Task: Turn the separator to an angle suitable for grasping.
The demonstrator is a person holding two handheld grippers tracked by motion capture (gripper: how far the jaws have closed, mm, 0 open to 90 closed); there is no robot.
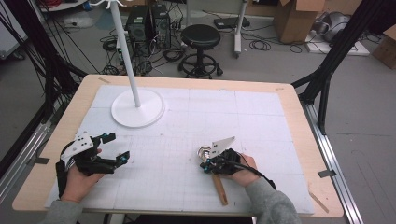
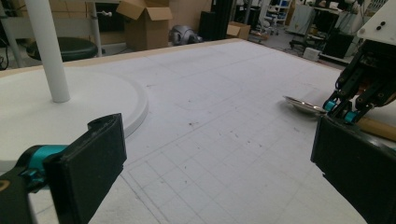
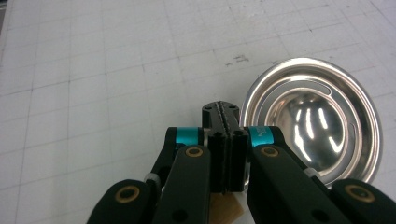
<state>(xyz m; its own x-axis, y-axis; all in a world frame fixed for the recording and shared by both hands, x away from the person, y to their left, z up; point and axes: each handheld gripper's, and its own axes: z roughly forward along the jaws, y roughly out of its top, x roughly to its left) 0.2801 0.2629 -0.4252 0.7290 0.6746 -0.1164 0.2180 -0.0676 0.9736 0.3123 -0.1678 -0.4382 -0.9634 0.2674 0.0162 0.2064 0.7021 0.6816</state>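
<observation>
left gripper [image 1: 113, 148]: held low at the desk's near-left by the person's left hand, level, jaws spread, nothing between | right gripper [image 1: 205, 164]: near-right, tipped down, jaws pressed together on a wooden handle [image 1: 219, 189] | steel bowl [image 3: 312, 137]: on the white mat [image 1: 196, 121], just beside the jaws | white stand [image 1: 137, 108]: far-left

Grey floor w/ black stool [image 1: 201, 37], cardboard boxes [image 1: 296, 18], cables behind wooden table [image 1: 299, 140].
</observation>
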